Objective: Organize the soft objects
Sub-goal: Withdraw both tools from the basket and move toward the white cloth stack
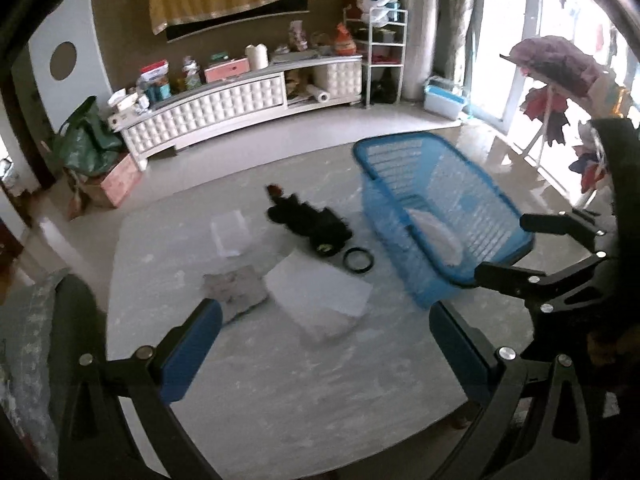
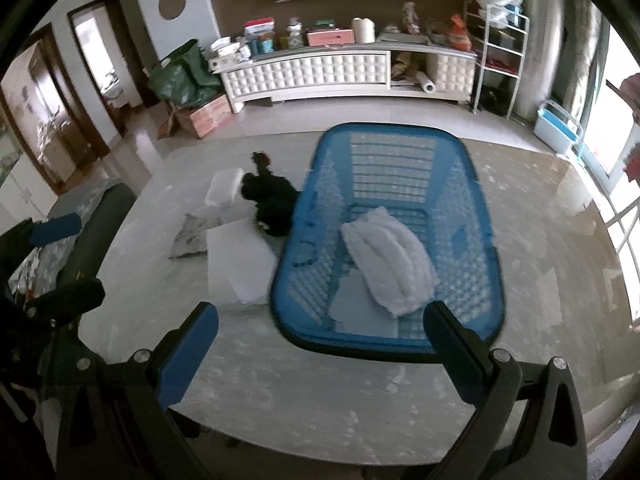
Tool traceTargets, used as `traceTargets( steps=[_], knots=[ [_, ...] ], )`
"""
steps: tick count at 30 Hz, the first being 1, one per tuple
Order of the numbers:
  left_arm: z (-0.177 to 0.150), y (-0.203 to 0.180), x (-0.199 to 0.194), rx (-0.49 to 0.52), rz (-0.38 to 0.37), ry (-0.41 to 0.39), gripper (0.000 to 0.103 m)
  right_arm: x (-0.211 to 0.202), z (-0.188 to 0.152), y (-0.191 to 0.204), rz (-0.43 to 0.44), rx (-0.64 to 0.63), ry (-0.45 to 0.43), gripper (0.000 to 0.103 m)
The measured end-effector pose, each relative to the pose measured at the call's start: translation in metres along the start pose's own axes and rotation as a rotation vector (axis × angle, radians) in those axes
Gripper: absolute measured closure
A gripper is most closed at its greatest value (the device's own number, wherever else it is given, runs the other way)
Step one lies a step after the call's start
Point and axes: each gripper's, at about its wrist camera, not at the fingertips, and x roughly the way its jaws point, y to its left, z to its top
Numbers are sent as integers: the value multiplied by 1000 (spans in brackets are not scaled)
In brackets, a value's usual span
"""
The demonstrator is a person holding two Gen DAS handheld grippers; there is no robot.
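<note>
A blue plastic basket (image 2: pixel 472 168) stands on the marble table (image 2: pixel 320 400) and holds a white fluffy cloth (image 2: pixel 390 264). The basket also shows in the left wrist view (image 1: pixel 400 148). Left of it lie a white folded cloth (image 1: pixel 320 292), a grey patterned cloth (image 1: pixel 236 290), a black soft item (image 1: pixel 308 220) and a small white pack (image 1: pixel 230 232). My left gripper (image 1: pixel 326 340) is open and empty above the white folded cloth. My right gripper (image 2: pixel 320 344) is open and empty over the basket's near rim.
A black ring (image 1: pixel 358 260) lies beside the black item. A grey chair back (image 2: pixel 100 224) stands at the table's left edge. A white TV cabinet (image 2: pixel 320 72) with clutter lines the far wall. A drying rack (image 1: pixel 560 80) stands by the window.
</note>
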Motion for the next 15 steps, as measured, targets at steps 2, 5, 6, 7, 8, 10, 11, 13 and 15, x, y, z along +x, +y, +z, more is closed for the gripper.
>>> traceTargets(
  steps=[2,5,6,7,8,10,11,13,15],
  knots=[
    [-7,9,2,-22,17,20,0,5,2,9,11,-19,1,0],
    [-16,23,6,-41,51,38,0,14,6,23,23,-57,5,0],
    [-20,29,7,-54,50,42,0,17,6,27,26,-67,7,0],
    [-22,35,7,-66,47,45,0,20,7,31,30,-75,10,0],
    [-25,41,7,-79,44,48,0,23,8,35,35,-84,12,0],
    [-30,53,6,-101,44,48,0,32,11,44,42,-106,21,0],
    [-33,59,6,-110,42,50,0,35,12,49,43,-115,24,0],
    [-38,70,7,-125,51,57,0,43,16,58,48,-137,34,0],
    [-44,79,10,-139,61,67,0,50,17,67,51,-158,42,0]
  ],
)
